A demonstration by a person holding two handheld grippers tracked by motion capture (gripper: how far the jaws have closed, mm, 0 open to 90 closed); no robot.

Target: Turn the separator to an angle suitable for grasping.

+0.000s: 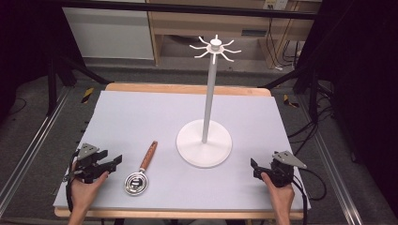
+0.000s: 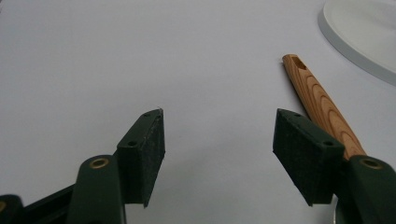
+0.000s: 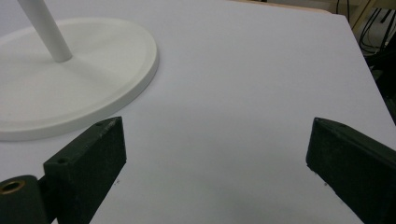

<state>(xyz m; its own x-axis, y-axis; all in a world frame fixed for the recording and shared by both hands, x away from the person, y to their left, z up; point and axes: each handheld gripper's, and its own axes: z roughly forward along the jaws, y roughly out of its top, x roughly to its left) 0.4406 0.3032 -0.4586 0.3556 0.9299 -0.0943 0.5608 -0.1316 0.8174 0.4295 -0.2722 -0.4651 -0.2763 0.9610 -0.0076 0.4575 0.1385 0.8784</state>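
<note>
A small metal strainer with a wooden handle [image 1: 142,168] lies on the grey mat, left of the white stand's round base [image 1: 204,144]. The stand's thin pole rises to a crown of hooks [image 1: 215,48]. My left gripper [image 1: 111,164] rests at the front left, open, with nothing between its jaws. In the left gripper view the wooden handle [image 2: 322,102] runs just outside the right jaw, and my left gripper [image 2: 218,149] frames bare mat. My right gripper [image 1: 253,168] sits at the front right, open and empty. The stand's base [image 3: 70,84] lies ahead to the left of my right gripper [image 3: 217,161].
The grey mat [image 1: 141,117] covers a wooden table. Metal rails run along both sides on the floor, and cables lie at the right. A wooden shelf unit [image 1: 211,23] stands beyond the table's far edge.
</note>
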